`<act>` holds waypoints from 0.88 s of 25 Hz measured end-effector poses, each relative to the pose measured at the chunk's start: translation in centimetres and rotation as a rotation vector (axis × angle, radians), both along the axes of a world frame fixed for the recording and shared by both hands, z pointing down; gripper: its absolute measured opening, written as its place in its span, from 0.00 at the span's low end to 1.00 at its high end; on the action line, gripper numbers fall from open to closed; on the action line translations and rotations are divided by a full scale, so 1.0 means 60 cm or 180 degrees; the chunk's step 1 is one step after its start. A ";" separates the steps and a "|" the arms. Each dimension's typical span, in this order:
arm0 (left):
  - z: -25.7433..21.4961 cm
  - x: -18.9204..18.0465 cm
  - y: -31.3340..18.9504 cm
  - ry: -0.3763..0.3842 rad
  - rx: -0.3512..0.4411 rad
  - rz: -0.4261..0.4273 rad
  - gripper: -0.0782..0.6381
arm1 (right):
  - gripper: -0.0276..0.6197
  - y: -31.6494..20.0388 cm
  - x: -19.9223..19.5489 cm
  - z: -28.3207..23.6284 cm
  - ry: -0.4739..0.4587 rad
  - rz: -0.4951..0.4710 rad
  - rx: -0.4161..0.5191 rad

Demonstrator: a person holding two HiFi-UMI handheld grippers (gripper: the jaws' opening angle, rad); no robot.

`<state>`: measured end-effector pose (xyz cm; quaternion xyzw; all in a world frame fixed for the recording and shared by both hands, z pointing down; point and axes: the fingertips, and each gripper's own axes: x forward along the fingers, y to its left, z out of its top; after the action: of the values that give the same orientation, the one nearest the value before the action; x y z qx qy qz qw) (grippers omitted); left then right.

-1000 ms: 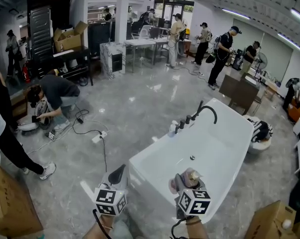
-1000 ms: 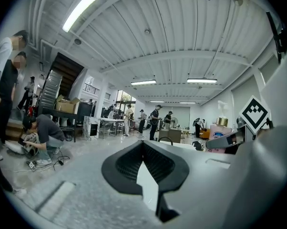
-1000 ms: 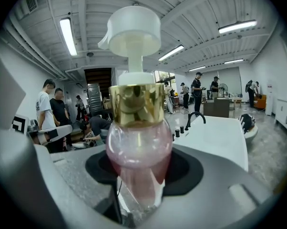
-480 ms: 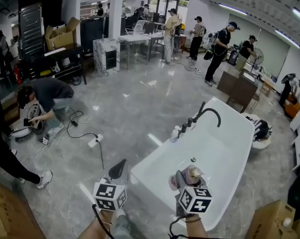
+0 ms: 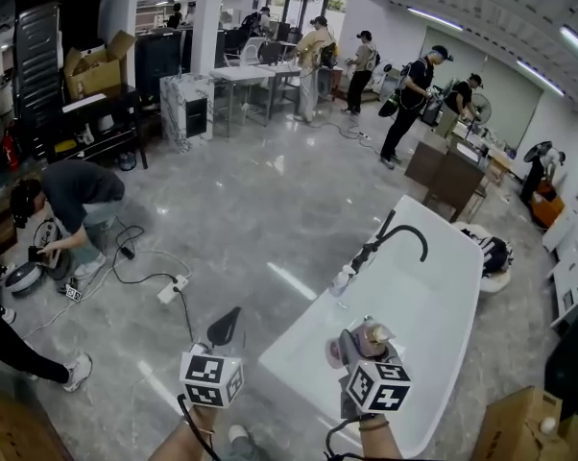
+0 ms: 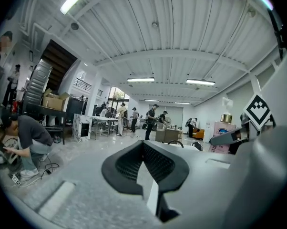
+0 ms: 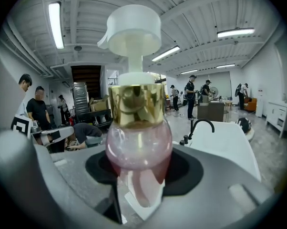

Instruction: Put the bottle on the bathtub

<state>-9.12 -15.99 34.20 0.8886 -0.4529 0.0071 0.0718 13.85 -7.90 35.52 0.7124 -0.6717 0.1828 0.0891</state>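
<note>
Head view: the right claw (image 5: 363,342) holds a pink pump bottle (image 7: 138,147) upright by its round body, seemingly above the near end of the white bathtub (image 5: 308,327). The tub's length runs ahead and rightward, and its near left rim lies just left of the bottle. The left claw (image 5: 225,327), closed on nothing, hangs outside the tub, so the right hand is nearer.

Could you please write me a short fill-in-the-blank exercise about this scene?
The right gripper holds a pink pump bottle whose collar is coloured ___. The curved tap on the white bathtub is coloured ___. The left gripper carries ___ between its fingers.
Missing words: gold; black; nothing.
</note>
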 end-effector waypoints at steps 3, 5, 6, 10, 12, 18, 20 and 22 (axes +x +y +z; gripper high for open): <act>0.015 -0.007 -0.038 -0.0036 0.0011 0.0070 0.10 | 0.39 -0.030 -0.008 0.005 0.0002 0.0063 0.0006; 0.033 -0.010 -0.059 -0.0005 -0.0065 0.0091 0.10 | 0.39 -0.046 -0.010 0.015 0.0011 0.0103 -0.0019; 0.041 -0.010 -0.067 0.0011 -0.0104 0.0095 0.10 | 0.39 -0.053 -0.010 0.021 0.0015 0.0122 -0.0047; 0.066 -0.006 -0.095 0.0020 -0.0202 0.0121 0.10 | 0.39 -0.074 -0.006 0.050 -0.0010 0.0159 -0.0167; 0.077 -0.002 -0.111 -0.0001 -0.0233 0.0127 0.10 | 0.39 -0.085 -0.002 0.064 -0.0035 0.0167 -0.0194; 0.091 0.018 -0.149 -0.0083 -0.0310 0.0102 0.10 | 0.39 -0.124 0.015 0.091 -0.0125 0.0111 -0.0290; 0.104 0.029 -0.158 -0.0102 -0.0357 0.0112 0.10 | 0.39 -0.131 0.020 0.099 -0.0126 0.0087 -0.0307; 0.116 0.040 -0.168 -0.0111 -0.0392 0.0114 0.10 | 0.39 -0.140 0.027 0.107 -0.0119 0.0068 -0.0311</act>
<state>-6.74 -26.07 41.19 0.8903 -0.4367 0.0517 0.1182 15.44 -16.29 41.97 0.7109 -0.6558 0.2295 0.1092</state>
